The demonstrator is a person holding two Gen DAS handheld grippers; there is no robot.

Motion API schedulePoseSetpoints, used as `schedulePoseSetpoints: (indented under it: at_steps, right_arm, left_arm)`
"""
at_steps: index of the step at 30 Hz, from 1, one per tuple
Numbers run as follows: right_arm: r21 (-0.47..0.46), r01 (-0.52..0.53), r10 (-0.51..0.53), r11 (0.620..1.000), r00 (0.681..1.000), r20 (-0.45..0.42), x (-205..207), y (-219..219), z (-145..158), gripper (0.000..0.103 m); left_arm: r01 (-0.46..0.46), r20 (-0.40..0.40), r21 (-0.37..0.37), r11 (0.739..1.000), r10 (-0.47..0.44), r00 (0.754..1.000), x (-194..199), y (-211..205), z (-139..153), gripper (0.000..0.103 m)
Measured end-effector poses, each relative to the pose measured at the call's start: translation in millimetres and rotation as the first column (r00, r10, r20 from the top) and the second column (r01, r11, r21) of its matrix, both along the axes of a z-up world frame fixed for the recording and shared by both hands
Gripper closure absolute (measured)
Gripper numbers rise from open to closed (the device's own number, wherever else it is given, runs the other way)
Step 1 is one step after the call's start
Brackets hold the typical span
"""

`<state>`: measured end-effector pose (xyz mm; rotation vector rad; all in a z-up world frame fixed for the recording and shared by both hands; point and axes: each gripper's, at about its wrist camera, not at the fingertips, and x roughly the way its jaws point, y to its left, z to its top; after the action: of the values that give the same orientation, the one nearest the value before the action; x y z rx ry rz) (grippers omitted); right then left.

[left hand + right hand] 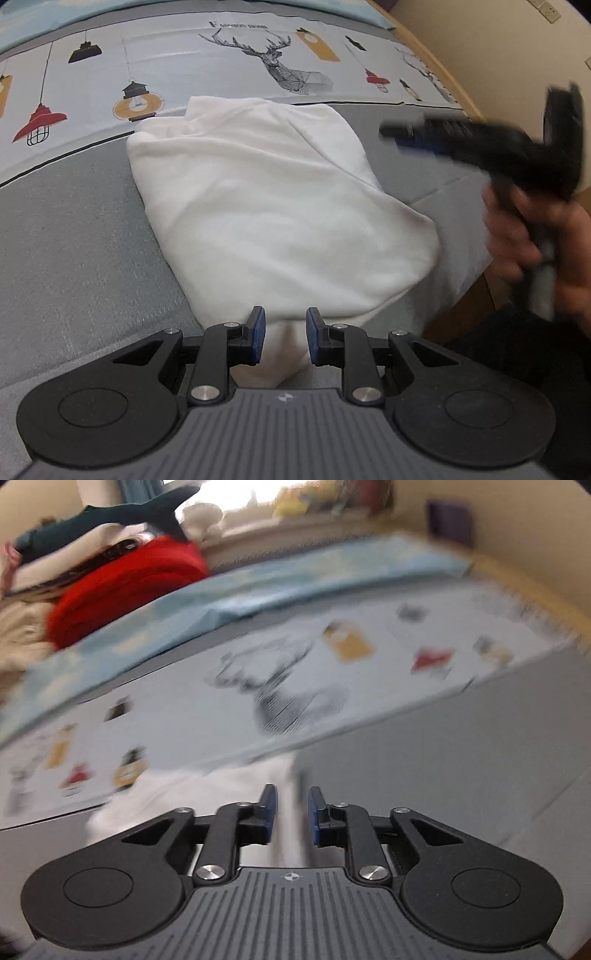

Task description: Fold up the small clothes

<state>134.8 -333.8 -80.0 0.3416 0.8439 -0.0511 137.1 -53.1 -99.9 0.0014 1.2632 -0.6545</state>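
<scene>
A white garment (pixel 266 206) lies folded into a rough rectangle on the grey bed cover (pixel 74 240). My left gripper (pixel 284 338) hovers at the garment's near end. Its jaws stand a little apart, and white cloth shows in the gap without the pads pressing on it. My right gripper (pixel 391 134) is blurred and held by a hand (pixel 524 236) above the bed to the right of the garment. In the right wrist view, that gripper (pixel 291 812) is open over the garment's right edge (pixel 258 782). Nothing is clamped between its blue pads (pixel 271 812).
A pale sheet printed with lamps and a deer (pixel 280 62) lies beyond the garment. The wooden bed frame (pixel 443 70) curves along the right. At the back left are a red cushion (pixel 125 587), a plush shark (pixel 129 511) and piled fabrics.
</scene>
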Motion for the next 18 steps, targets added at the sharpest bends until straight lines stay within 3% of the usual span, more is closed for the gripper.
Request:
schedulePoseSetpoints:
  at_steps: [2,5,7,8,9,13,15,17,18]
  right_arm:
    - [0.069,-0.092,0.098,0.993,0.992,-0.085,-5.8,-1.0,-7.7,0.042]
    - [0.039,-0.208,0.212,0.977,0.955,-0.206,-19.7,5.0,-21.4,0.042]
    - [0.007,-0.284,0.274,0.959,0.920,-0.279,-31.6,9.7,-29.5,0.047]
    - [0.000,-0.313,0.299,0.950,0.908,-0.293,-35.3,12.3,-31.6,0.066]
    - [0.006,-0.336,0.323,0.942,0.900,-0.291,-40.2,12.4,-31.4,0.100]
    - [0.228,-0.266,0.307,0.937,0.937,-0.168,-55.0,-15.7,-6.9,0.099]
    - [0.335,-0.203,0.264,0.920,0.953,-0.148,-59.1,-35.7,-2.9,0.099]
    - [0.357,-0.157,0.246,0.921,0.944,-0.220,-57.4,-44.7,-12.4,0.099]
    - [0.327,-0.150,0.250,0.933,0.924,-0.290,-56.1,-43.4,-22.6,0.099]
  left_arm:
    - [-0.025,-0.005,0.015,1.000,0.025,1.000,3.9,0.0,-3.1,0.078]
    - [-0.059,-0.017,0.033,0.998,0.059,0.998,8.4,0.1,-6.6,0.078]
    - [-0.073,-0.021,0.051,0.996,0.074,0.997,10.6,-1.8,-9.4,0.078]
    - [-0.075,-0.023,0.060,0.995,0.077,0.997,11.0,-2.9,-11.6,0.078]
    - [-0.077,-0.023,0.069,0.995,0.079,0.997,11.2,-4.1,-13.5,0.078]
    - [-0.078,-0.013,0.044,0.996,0.078,0.997,10.5,-9.3,-12.9,0.078]
    - [-0.056,-0.009,0.040,0.998,0.056,0.998,8.5,-13.2,-13.9,0.073]
    - [-0.014,-0.028,0.068,0.998,0.015,0.999,5.2,-19.0,-22.2,0.071]
    - [0.010,-0.048,0.102,0.995,-0.005,0.999,3.0,-22.1,-29.6,0.071]
